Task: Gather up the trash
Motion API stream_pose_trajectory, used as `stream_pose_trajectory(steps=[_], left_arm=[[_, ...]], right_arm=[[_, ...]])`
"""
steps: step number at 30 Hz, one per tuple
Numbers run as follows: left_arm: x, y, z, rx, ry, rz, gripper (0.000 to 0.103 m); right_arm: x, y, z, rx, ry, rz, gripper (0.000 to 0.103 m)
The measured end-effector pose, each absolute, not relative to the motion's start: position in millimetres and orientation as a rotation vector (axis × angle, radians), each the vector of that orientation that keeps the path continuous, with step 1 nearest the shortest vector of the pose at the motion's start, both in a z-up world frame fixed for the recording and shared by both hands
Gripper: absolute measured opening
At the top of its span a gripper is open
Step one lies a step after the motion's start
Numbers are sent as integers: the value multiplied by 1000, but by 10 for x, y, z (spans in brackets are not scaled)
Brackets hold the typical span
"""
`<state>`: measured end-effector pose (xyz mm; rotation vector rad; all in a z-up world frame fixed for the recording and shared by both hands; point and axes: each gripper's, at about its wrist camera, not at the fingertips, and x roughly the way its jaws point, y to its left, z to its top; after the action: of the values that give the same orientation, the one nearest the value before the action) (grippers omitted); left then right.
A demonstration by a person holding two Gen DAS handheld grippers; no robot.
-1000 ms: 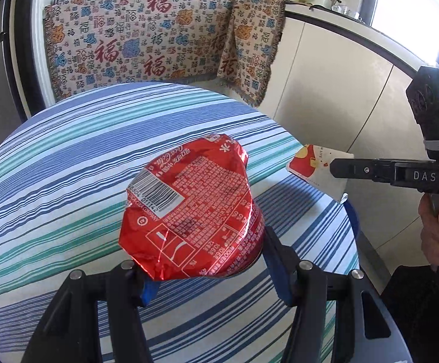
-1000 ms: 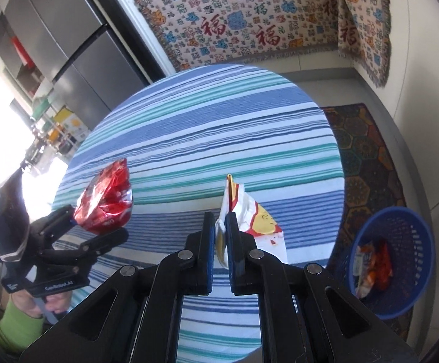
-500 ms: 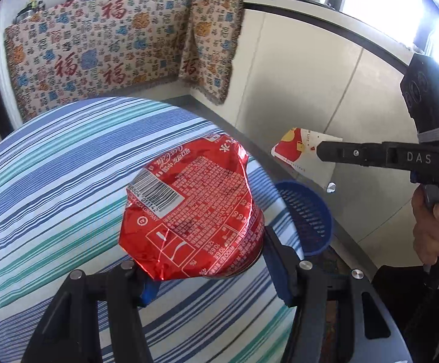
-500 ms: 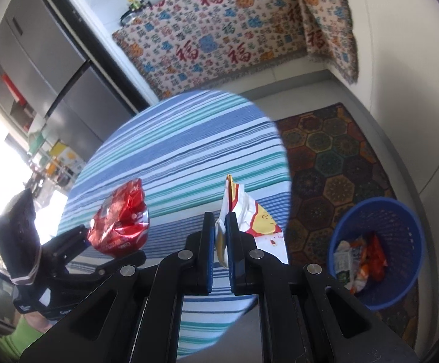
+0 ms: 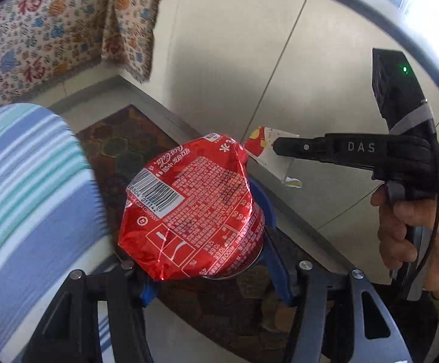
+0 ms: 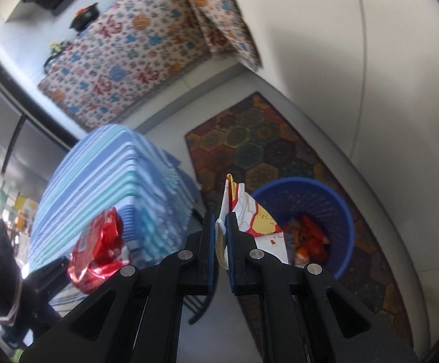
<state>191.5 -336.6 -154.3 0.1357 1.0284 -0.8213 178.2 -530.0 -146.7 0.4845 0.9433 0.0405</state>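
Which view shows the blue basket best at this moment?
The right wrist view. There the blue basket stands on the rug with its rim, mesh wall and the trash inside all plain to see. In the left wrist view only a sliver of its blue rim shows behind the crushed red can.

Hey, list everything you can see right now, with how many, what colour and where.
crushed can: one, red, held in the left claw.
paper wrapper: one, white with red and yellow, pinched in the right claw.
basket: one, blue, on the rug, trash inside.
rug: one, dark with hexagons, on the floor.
table cover: one, blue, teal and white stripes, left of the rug.
patterned cloth: one, cream with red characters, along the far wall.
left claw: one, black with blue pads.
right claw: one, black.
hand: one, gripping the right claw's handle.
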Motion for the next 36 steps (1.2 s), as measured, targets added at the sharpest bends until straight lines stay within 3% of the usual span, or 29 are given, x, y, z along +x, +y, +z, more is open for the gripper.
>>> stream_pose_trajectory(steps=[10, 14, 15, 17, 19, 21, 24, 27, 30, 34, 36], left_arm=[[2189, -4254, -2450, 239, 1106, -805, 60], [2276, -4435, -2811, 290, 1127, -787, 60], [2316, -4465, -2906, 285, 1146, -793, 61], [2372, -4518, -3037, 273, 1181, -790, 61], [2432, -4532, -3096, 258, 1196, -775, 61], [2449, -4526, -3083, 242, 1185, -773, 69], [2427, -4520, -3017, 243, 1157, -764, 82], [2399, -4546, -2925, 259, 1157, -779, 82], [2355, -4520, -2762, 260, 1127, -781, 82], [2233, -4362, -2417, 258, 1072, -753, 82], [2122, -4251, -2191, 252, 1047, -737, 86]], right_arm=[[1973, -5989, -2219, 637, 1040, -16, 7], [2043, -6170, -2477, 672, 1071, -14, 14], [2070, -6185, -2518, 673, 1077, -19, 20], [2084, -6233, -2593, 698, 1080, -8, 54], [2074, -6264, -2617, 702, 1083, -20, 56], [2038, -6295, -2579, 700, 1076, -25, 57], [1957, -6373, -2465, 700, 1032, -74, 65], [1853, -6423, -2321, 690, 986, -123, 80], [1744, -6481, -2185, 707, 945, -147, 85], [1600, -6436, -1894, 646, 906, -221, 102], [1491, -6384, -1746, 597, 896, -266, 102]])
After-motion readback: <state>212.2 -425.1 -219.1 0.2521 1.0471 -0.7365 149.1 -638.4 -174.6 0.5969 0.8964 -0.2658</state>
